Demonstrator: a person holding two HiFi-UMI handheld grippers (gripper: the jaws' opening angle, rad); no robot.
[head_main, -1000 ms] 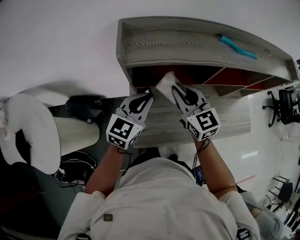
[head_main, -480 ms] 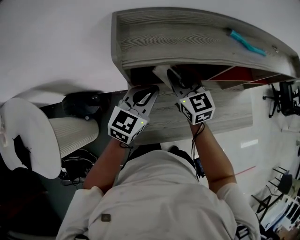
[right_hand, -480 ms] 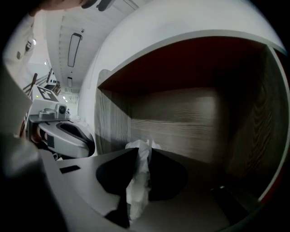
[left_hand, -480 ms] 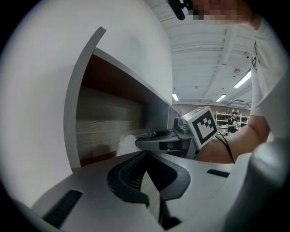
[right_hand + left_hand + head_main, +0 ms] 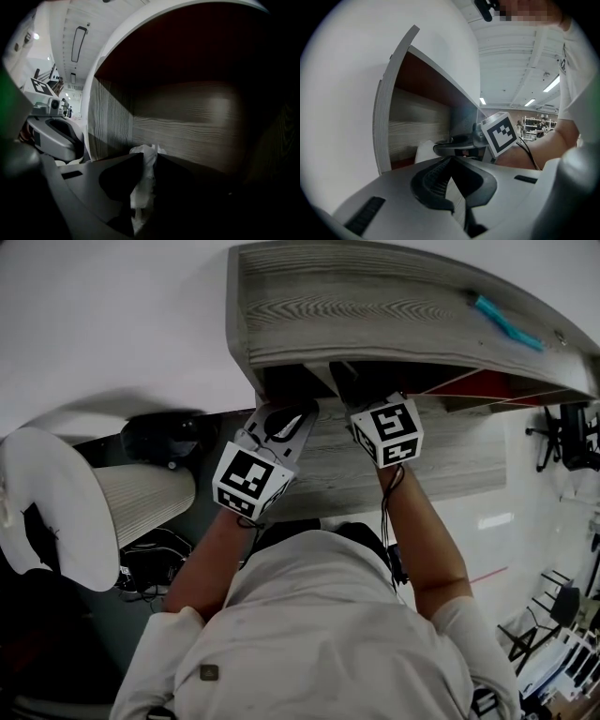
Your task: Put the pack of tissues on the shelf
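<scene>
My right gripper (image 5: 149, 158) is shut on the white pack of tissues (image 5: 144, 180), whose crinkled end sticks out past the fingertips. It has reached into the shelf's dark compartment, close to the grey wood-grain back wall (image 5: 187, 126). In the head view only the rear of the right gripper (image 5: 373, 413) and its marker cube show under the shelf's top board (image 5: 356, 310), and the pack is hidden. In the left gripper view, a bit of the pack (image 5: 423, 151) shows inside the opening. My left gripper (image 5: 286, 418) hovers at the compartment's left edge, shut and empty.
A teal object (image 5: 506, 322) lies on the shelf's top board at the right. The lower board (image 5: 450, 465) juts out under my arms. A white lamp with a ribbed shade (image 5: 141, 502) and a black object (image 5: 164, 437) stand to the left. An office chair (image 5: 572, 437) is far right.
Both grippers moved forward toward the shelf. The right one carried the tissue pack in under the top board, so the pack no longer shows in the head view.
</scene>
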